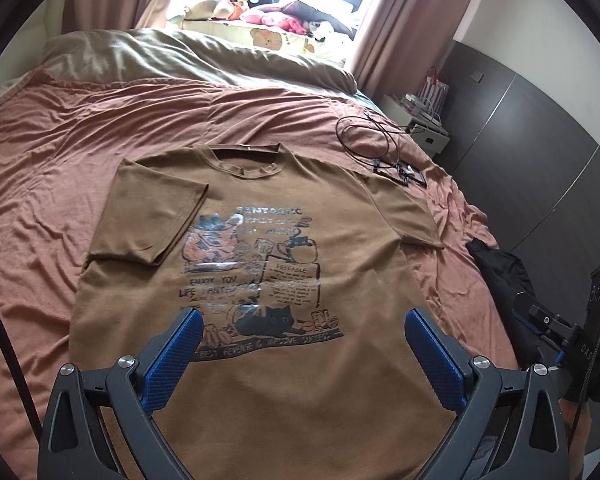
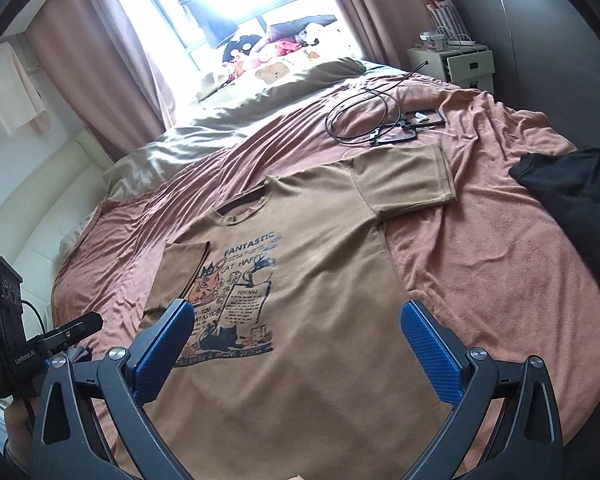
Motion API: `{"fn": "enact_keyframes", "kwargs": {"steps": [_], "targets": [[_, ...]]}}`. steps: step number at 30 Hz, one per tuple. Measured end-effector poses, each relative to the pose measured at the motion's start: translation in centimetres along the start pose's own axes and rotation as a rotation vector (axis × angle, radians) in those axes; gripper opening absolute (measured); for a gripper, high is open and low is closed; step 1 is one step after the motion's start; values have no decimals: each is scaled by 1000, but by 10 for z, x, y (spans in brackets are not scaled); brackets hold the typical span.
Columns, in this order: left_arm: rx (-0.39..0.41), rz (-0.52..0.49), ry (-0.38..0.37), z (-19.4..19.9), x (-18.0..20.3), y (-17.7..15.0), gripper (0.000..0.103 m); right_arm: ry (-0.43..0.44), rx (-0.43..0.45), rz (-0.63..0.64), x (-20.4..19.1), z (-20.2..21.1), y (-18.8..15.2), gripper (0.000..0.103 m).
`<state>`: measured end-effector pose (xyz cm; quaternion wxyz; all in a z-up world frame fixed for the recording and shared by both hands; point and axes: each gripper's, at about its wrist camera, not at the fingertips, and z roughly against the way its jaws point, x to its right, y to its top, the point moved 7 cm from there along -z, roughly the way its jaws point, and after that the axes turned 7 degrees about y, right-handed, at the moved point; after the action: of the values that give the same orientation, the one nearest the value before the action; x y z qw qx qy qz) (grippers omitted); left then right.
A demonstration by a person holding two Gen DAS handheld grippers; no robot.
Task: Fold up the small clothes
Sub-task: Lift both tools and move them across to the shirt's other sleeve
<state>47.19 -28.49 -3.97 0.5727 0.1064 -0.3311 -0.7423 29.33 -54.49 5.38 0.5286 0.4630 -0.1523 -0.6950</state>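
Observation:
A brown T-shirt [image 1: 284, 240] [image 2: 320, 280] with a cat print lies face up on the pink bed cover. Its left sleeve [image 1: 148, 216] [image 2: 186, 258] is folded inward over the chest; its right sleeve [image 1: 408, 216] [image 2: 404, 184] lies spread out flat. My left gripper [image 1: 300, 320] hovers open over the lower part of the shirt with only cloth beneath its blue pads. My right gripper [image 2: 298, 314] is open too, above the shirt's lower right part, with nothing between its fingers. The other gripper's body shows at the right edge of the left wrist view and at the left edge of the right wrist view.
A black cable coil with a small black device [image 1: 384, 152] [image 2: 384, 124] lies beyond the right sleeve. A dark garment [image 1: 500, 272] [image 2: 572, 196] sits at the bed's right side. An olive duvet [image 1: 196, 56], plush toys, curtains and a white nightstand [image 2: 456, 64] stand at the far end.

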Motion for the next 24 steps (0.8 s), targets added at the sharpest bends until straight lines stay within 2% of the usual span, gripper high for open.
{"fn": "enact_keyframes", "kwargs": {"steps": [7, 10, 14, 24], "targets": [[-9, -3, -45, -39, 25, 11, 100, -45, 7, -36, 42, -12, 18, 103], [-15, 1, -58, -57, 34, 18, 99, -35, 10, -70, 61, -21, 27, 101], [-27, 9, -66, -82, 45, 28, 96, -21, 20, -126, 88, -35, 36, 96], [-60, 0, -78, -141, 71, 52, 86, 87, 47, -342, 157, -84, 54, 75]]}}
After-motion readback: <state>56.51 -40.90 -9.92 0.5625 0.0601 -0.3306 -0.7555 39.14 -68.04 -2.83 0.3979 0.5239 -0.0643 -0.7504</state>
